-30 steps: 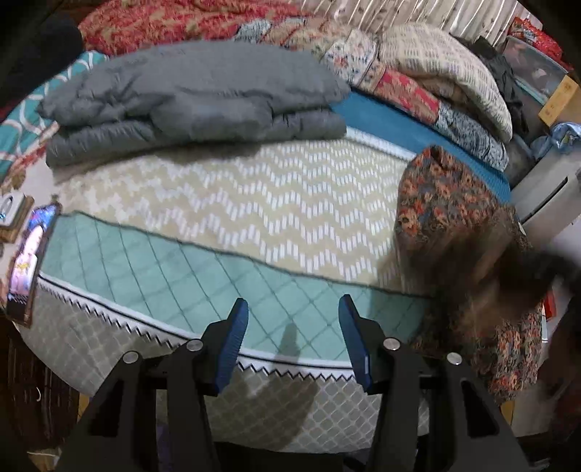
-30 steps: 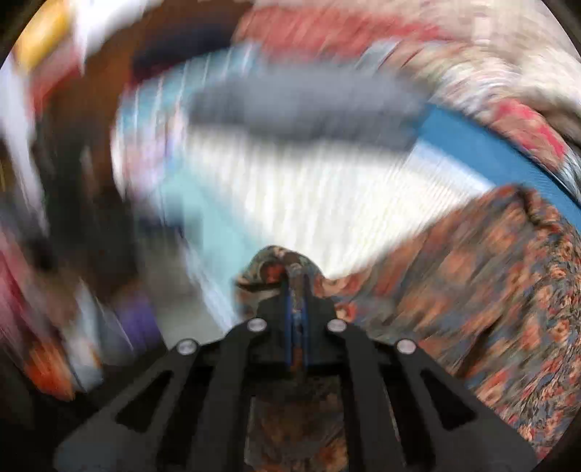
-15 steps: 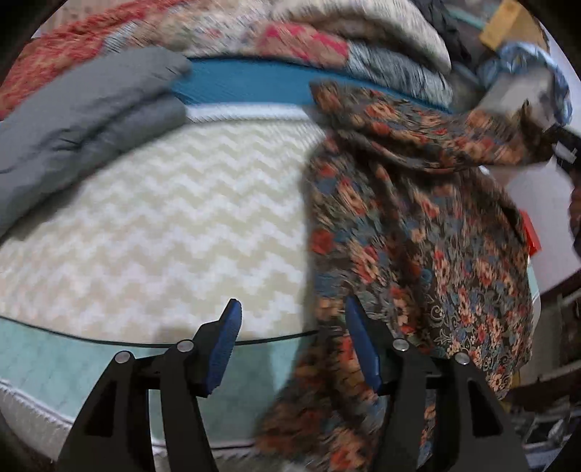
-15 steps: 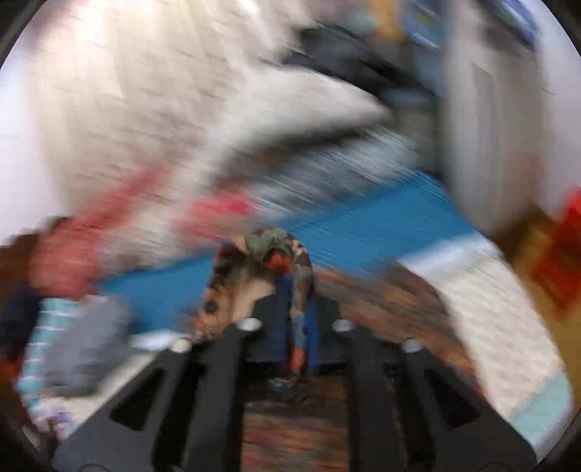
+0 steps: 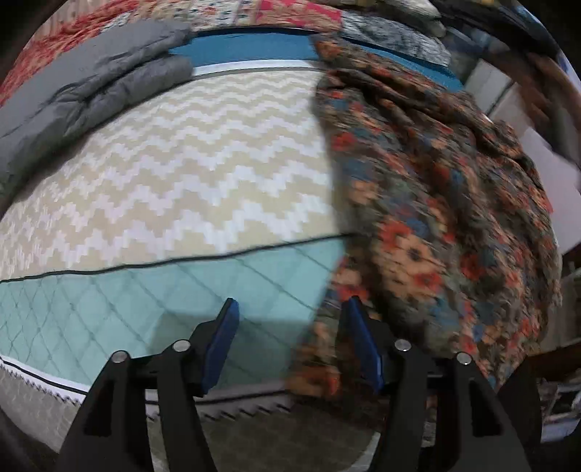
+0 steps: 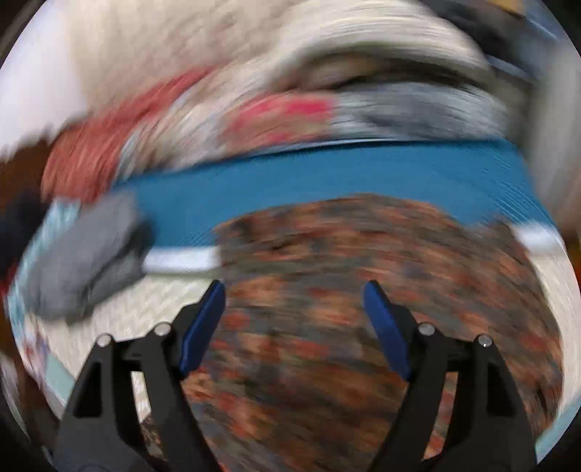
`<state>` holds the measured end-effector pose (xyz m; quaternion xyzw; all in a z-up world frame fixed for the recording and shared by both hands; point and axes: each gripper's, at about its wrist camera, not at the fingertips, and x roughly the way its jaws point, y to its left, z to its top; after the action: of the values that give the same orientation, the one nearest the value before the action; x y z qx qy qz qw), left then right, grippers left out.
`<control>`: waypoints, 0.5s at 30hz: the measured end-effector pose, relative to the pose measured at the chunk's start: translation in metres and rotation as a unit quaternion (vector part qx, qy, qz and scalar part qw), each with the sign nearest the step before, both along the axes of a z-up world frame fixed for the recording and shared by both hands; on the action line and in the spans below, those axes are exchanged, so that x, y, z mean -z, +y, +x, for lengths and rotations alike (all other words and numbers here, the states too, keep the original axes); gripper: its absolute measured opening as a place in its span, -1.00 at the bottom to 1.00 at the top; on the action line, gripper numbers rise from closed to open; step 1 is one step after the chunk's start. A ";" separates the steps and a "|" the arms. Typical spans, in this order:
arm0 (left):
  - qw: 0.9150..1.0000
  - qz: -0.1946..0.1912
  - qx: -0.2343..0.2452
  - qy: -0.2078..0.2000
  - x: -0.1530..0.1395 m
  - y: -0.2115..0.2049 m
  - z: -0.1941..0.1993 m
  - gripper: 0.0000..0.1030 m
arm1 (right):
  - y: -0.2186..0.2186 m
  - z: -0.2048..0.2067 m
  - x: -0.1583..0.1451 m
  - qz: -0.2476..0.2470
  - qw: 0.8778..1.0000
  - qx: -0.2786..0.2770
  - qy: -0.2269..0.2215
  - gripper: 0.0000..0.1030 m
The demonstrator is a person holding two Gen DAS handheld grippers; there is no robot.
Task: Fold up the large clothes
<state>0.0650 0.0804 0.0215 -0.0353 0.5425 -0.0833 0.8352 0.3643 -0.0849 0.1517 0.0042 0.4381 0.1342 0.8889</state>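
A large floral garment [image 5: 435,203], dark with orange, red and blue flowers, lies rumpled over the right side of the bed and hangs over its near edge. My left gripper [image 5: 290,337] is open and empty at the bed's near edge, with the cloth's hanging edge by its right finger. In the blurred right wrist view the garment [image 6: 363,308] spreads below my right gripper [image 6: 294,323], which is open and empty above it.
The bed has a beige zigzag cover [image 5: 189,170] and a teal quilted border [image 5: 145,290]. A folded grey comforter [image 5: 83,90] lies at the back left. Patterned quilts and pillows [image 5: 276,11] pile along the far side. A white cabinet [image 5: 508,101] stands right.
My right gripper swung the garment onto the bed and opened, letting it go. The cloth has spread out flatter on the right side. My left gripper stayed open and shifted slightly.
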 end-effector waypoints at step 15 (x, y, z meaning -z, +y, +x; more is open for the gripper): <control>0.997 -0.043 0.022 -0.063 -0.034 0.010 -0.089 -0.63 | 0.081 0.091 0.012 0.165 0.985 -0.040 0.013 -0.89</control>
<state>-0.0243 0.0900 0.0558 -0.0537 0.4856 -0.1270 0.8632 0.4551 -0.0041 0.1399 0.1347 0.4213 0.2396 0.8642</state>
